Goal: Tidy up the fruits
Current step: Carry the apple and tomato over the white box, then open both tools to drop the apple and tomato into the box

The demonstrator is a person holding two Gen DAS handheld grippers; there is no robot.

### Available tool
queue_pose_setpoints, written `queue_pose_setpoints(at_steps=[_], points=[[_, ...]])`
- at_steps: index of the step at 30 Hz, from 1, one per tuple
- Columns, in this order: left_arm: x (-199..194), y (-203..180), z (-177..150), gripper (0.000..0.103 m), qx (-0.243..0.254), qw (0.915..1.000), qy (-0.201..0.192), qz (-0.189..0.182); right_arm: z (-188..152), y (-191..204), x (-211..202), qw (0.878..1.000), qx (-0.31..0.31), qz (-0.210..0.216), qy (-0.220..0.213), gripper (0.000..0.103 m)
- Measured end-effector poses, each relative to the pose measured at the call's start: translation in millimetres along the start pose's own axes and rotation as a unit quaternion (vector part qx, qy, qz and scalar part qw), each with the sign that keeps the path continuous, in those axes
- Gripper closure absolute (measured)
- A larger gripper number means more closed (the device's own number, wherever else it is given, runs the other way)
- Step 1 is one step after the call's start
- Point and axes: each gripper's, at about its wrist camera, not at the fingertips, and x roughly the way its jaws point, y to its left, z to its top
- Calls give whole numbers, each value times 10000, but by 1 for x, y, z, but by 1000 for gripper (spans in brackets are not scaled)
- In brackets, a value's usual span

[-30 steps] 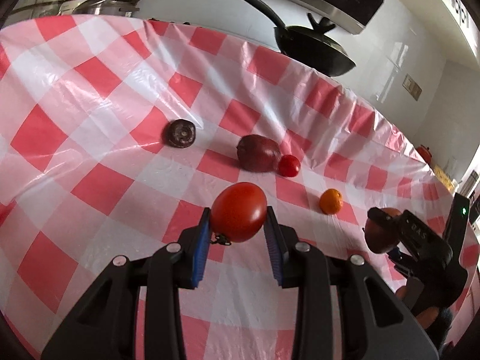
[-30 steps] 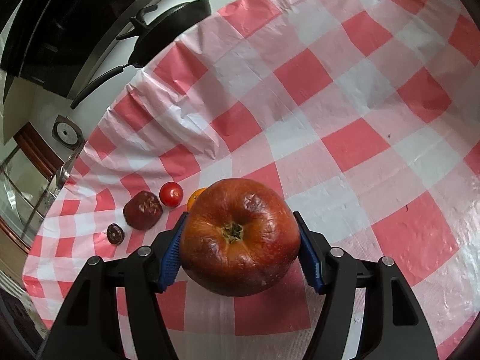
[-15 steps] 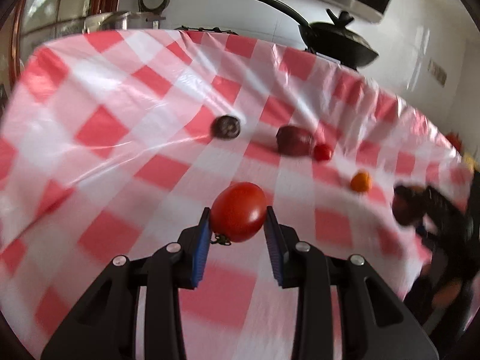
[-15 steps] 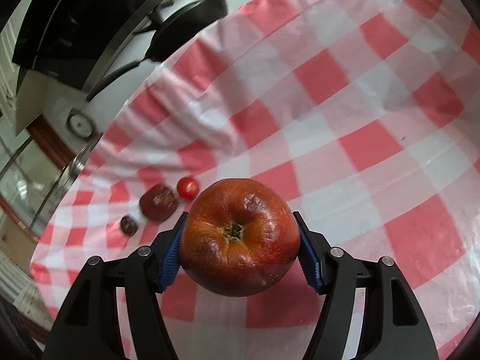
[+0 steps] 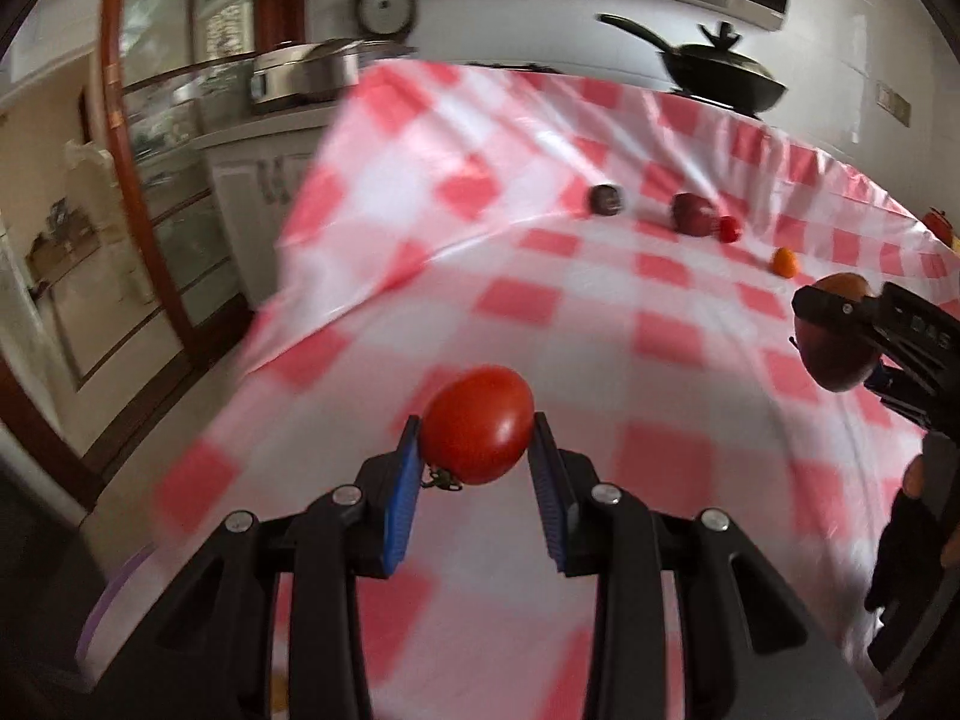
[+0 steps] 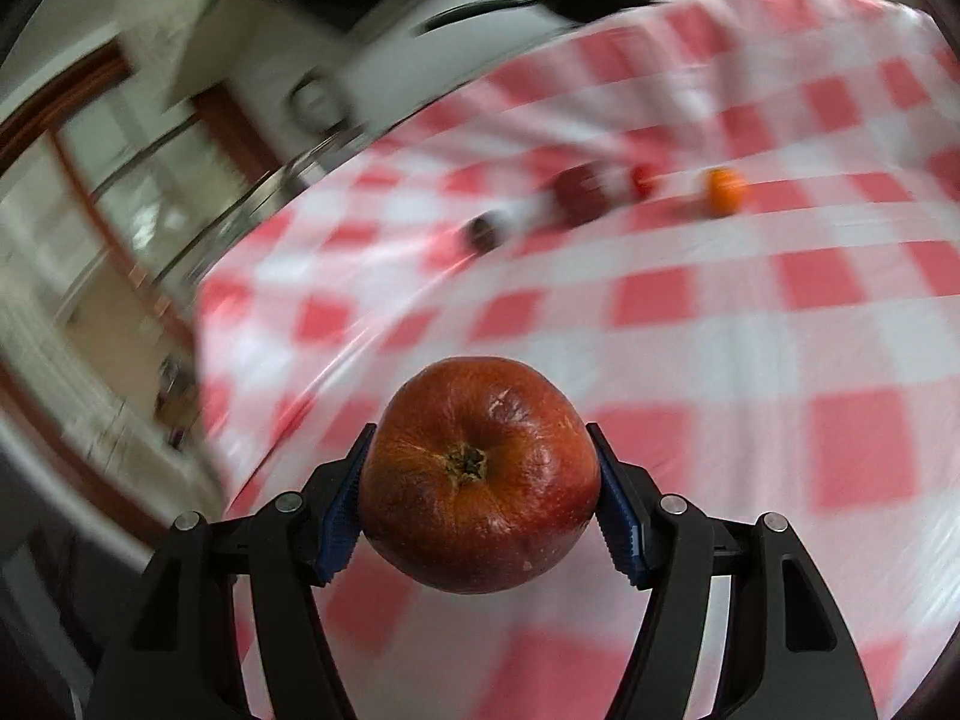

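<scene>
My left gripper (image 5: 475,456) is shut on a red tomato (image 5: 478,423), held above the red-and-white checked tablecloth (image 5: 600,324). A big red apple (image 6: 479,491), stem end toward the camera, sits clamped in my right gripper (image 6: 480,495). That gripper also shows at the right edge of the left wrist view, where the apple (image 5: 837,354) pokes out of it. Far back on the cloth lie a dark round fruit (image 5: 606,199), a dark red fruit (image 5: 693,215), a small red tomato (image 5: 729,229) and a small orange fruit (image 5: 785,262).
The table's left edge (image 5: 288,300) drops off toward a floor and glass-fronted cabinets (image 5: 174,180). A black lidded pan (image 5: 720,75) and a steel pot (image 5: 306,75) stand on the counter behind. A pale purple rim (image 5: 114,600) shows at lower left.
Both grippers pulled back and swung left, each keeping its fruit. The row of fruits now looks smaller and farther away, and the table's left edge and cabinets came into view.
</scene>
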Motion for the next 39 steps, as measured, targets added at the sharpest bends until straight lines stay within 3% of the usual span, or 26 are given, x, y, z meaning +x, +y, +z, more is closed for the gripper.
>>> queue_pose_setpoints(at_steps=[6,9,15,21,24,27,34,36,39], points=[[-35,66,-36,68,-199,9987,-22,464,-64,93,5,9912,-1012,585,613,38],[-48,99,-59,68,-366,9970,52,678,-99,136,5,9789,-1629,860,883,38],[-56,157,-104,68,-825,9911,351,985,-157,199,6,9441,-2682,1367,1344,38],[-32,206,-152,68,-1180,9791,1066,1270,-219,234,21,8905,-3632,1722,2130,38],[-15,224,-176,68,-1326,9706,1462,1375,-257,241,44,8655,-3967,1545,2640,38],[-3,230,-192,68,-1383,9660,1693,1383,-284,240,64,8485,-4130,1336,3027,38],[26,241,-218,67,-1355,9525,2297,1471,-325,239,109,8069,-4626,558,3630,38],[36,244,-221,66,-1320,9452,2579,1508,-334,243,110,7890,-4949,413,3618,38],[45,240,-225,66,-1170,9415,2805,1453,-354,252,115,7543,-5439,197,3672,38]])
